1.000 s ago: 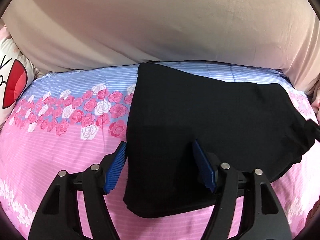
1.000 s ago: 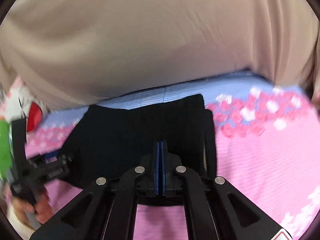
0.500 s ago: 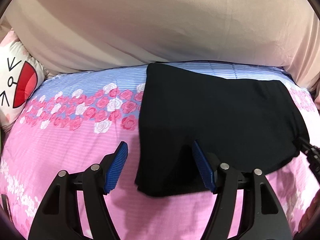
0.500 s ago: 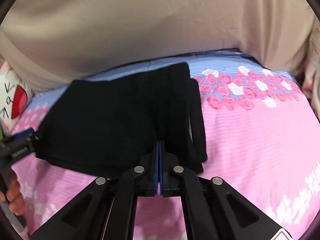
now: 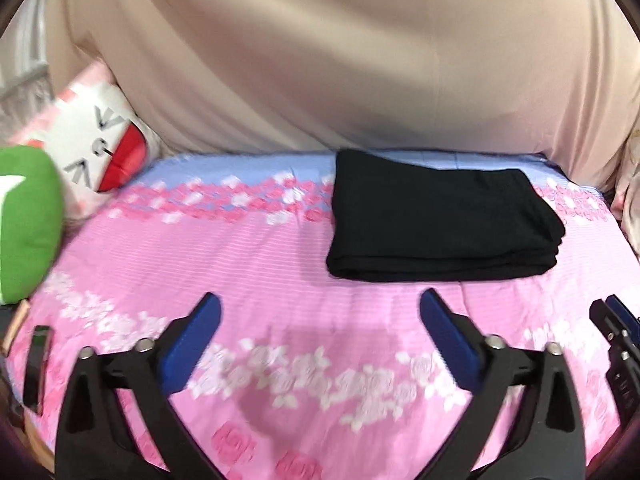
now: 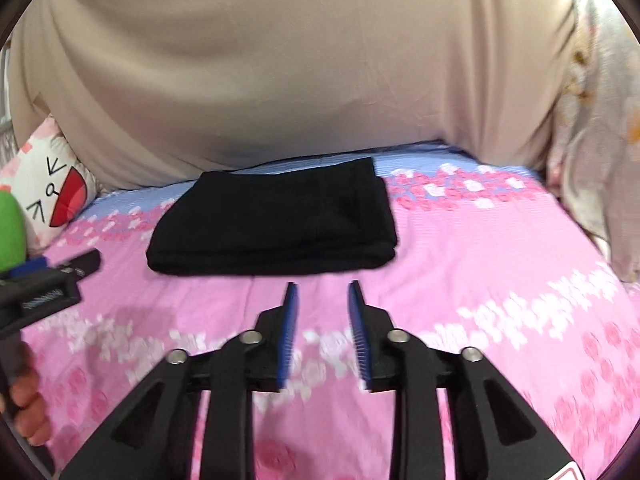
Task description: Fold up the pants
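Pants (image 5: pixel 436 224), black and folded into a thick flat rectangle, lie on the pink flowered bedsheet (image 5: pixel 280 264) near its blue far strip, in front of a beige cover (image 5: pixel 320 60). My left claw (image 5: pixel 320 312) hangs short of them, its jaws spreading wide with only sheet between. My right claw (image 6: pixel 322 296) sits just before the near edge of the pants, its jaws parting, nothing between them. A cat-face pillow (image 5: pixel 100 152) and a green cushion (image 5: pixel 24 220) sit at the left.
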A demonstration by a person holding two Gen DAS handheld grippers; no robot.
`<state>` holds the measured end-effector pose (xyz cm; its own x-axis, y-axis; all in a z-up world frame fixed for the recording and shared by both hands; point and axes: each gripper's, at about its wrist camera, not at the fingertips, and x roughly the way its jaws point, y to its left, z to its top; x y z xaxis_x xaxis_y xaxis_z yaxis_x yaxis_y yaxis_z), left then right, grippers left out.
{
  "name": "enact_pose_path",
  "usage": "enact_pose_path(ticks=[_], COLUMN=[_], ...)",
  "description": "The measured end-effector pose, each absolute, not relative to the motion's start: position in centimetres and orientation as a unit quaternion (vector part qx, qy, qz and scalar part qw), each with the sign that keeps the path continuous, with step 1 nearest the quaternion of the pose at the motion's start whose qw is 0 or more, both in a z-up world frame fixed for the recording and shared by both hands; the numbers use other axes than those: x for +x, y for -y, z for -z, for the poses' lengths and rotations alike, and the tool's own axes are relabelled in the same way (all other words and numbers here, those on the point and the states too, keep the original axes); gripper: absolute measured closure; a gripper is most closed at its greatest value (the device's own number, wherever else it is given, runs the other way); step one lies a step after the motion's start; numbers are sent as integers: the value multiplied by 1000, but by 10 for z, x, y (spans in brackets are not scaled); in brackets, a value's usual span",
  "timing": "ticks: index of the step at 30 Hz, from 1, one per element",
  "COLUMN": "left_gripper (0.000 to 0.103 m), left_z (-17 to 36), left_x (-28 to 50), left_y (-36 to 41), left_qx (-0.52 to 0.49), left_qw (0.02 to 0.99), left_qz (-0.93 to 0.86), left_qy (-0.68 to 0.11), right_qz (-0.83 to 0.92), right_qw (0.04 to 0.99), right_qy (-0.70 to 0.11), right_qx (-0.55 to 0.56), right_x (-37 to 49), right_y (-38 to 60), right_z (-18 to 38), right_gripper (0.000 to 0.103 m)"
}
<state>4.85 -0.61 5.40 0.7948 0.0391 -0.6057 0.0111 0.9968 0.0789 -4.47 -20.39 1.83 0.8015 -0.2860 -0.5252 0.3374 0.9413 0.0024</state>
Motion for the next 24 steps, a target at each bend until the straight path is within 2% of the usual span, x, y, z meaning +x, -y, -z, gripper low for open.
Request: enact_pose_path(ticks=[3, 10, 13, 14, 24], left_gripper=[5, 5, 5, 5, 5], left_z=[-47, -12, -1, 1, 14], left_x=[22, 12, 11, 11, 14], left_y=[7, 10, 10, 10, 5], left_qx=[43, 56, 54, 52, 25], left_qw=[954, 947, 947, 946, 946], left_qz=[-5, -6, -4, -1, 21], left_qy=[-298, -315, -317, -320, -324], right_qz=[193, 187, 187, 188, 204], right_qw=[951, 947, 950, 950, 942], right_qy=[-242, -262, -251, -251, -267], right_qx=[18, 8, 3, -3, -14], right_x=[-67, -84, -86, -86, -80], right_y=[192, 182, 180, 178, 175], right_z=[-9, 9, 8, 9, 13], right_gripper=[55, 54, 50, 45, 37])
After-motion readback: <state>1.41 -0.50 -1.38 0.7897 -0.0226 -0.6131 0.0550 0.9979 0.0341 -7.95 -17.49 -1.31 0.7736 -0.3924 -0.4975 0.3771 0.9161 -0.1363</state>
